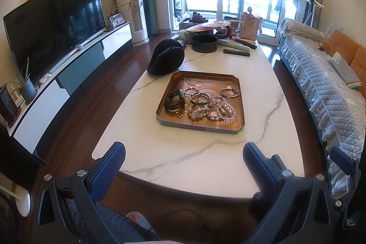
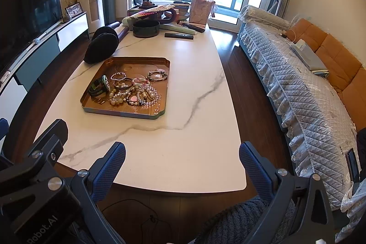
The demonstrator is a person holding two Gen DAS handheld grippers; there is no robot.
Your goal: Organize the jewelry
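Near table edge, I'm hovering left gripper [image 1: 184, 161] & right gripper [image 2: 182, 160], both wide, empty; bracelets [image 1: 205, 104] lying jumbled in copper tray [image 1: 201, 127], sorted or not, can't tell.

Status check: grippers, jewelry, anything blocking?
Left gripper and right gripper open, empty, short of the tray. Jewelry heaped in tray. Nothing in the way.

Beaded bracelets [image 1: 211, 108] and a green bangle [image 1: 175, 100] lie heaped in a copper tray [image 1: 239, 93]
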